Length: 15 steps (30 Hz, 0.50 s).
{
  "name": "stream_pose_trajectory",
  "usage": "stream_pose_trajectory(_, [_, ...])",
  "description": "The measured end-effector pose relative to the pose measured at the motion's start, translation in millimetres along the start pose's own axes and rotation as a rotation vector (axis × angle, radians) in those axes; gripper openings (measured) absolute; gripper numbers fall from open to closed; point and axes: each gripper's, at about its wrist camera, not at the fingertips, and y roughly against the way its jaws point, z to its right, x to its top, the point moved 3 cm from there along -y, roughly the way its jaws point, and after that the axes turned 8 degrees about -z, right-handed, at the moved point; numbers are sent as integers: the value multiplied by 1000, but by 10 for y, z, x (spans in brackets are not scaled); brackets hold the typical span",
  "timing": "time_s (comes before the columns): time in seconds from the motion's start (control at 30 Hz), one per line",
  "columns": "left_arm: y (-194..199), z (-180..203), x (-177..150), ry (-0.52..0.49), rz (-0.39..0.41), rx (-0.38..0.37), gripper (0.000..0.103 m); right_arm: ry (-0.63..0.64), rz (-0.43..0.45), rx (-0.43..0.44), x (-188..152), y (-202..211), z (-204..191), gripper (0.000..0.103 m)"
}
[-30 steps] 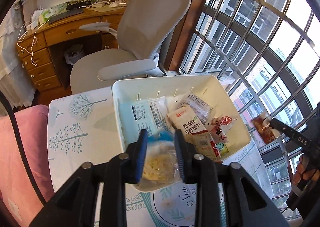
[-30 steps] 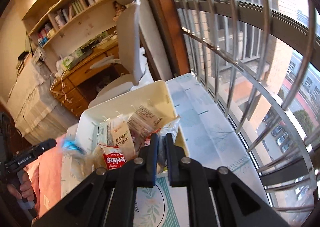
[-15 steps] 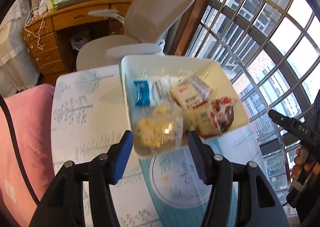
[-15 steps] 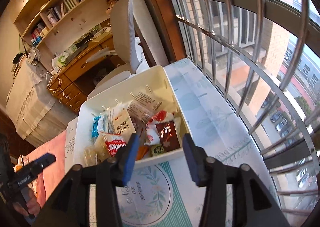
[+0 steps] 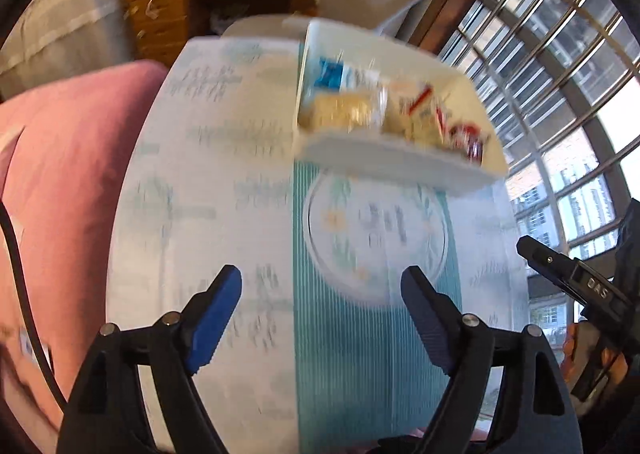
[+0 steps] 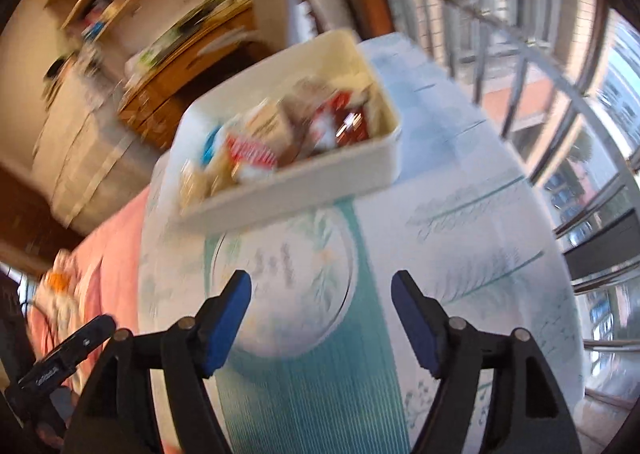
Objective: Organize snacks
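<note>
Both tools hang wide apart and empty over the patterned surface (image 5: 208, 213): the left hand-held gripper (image 5: 321, 304) and the right hand-held gripper (image 6: 321, 308) hold nothing. The snacks (image 6: 280, 137) sit in the white bin (image 6: 304, 181) at the far end; judging by this, loading looks done, and only checking for strays remains

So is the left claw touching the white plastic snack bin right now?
Apart. In the left wrist view, the open left claw is empty, with patterned tablecloth visible between it and the white plastic snack bin.

"DAS" on right gripper (image 5: 576, 286) body; other print blurred
</note>
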Motion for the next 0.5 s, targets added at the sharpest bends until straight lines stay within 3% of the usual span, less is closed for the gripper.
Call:
stream_pose_trajectory(0.23, [266, 517, -661, 25, -21, -6, 82, 91, -143, 105, -685, 297, 88, 83])
stream_pose_trajectory(0.4, [713, 907, -792, -70, 56, -9, 85, 133, -115, 81, -882, 779, 168, 86])
stream_pose_trajectory(0.5, [993, 1066, -754, -118, 91, 39, 85, 120, -119, 66, -856, 1008, 101, 88])
